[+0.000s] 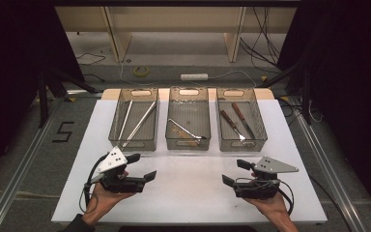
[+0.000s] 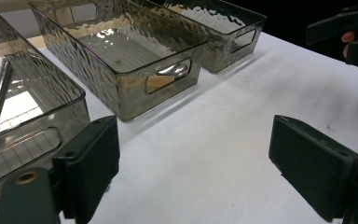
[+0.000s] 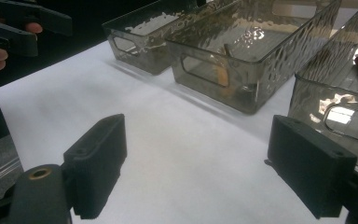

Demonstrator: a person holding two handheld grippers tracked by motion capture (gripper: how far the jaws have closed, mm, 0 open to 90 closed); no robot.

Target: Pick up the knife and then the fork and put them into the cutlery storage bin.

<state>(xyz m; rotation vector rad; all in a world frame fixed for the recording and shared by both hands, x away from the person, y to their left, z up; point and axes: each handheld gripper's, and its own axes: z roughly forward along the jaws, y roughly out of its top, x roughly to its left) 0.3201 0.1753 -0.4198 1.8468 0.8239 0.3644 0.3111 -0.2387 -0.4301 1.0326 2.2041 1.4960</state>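
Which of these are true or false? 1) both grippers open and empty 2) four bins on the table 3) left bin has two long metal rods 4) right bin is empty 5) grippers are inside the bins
1) The left gripper and the right gripper are open and hold nothing. True.
2) Four bins stand on the table. False: three do, side by side on the white table.
3) The left bin holds two long metal rods. True.
4) The right bin is empty. False: two brown-handled utensils lie in it.
5) The grippers are inside the bins. False: both hover near the table's near edge, short of the bins.
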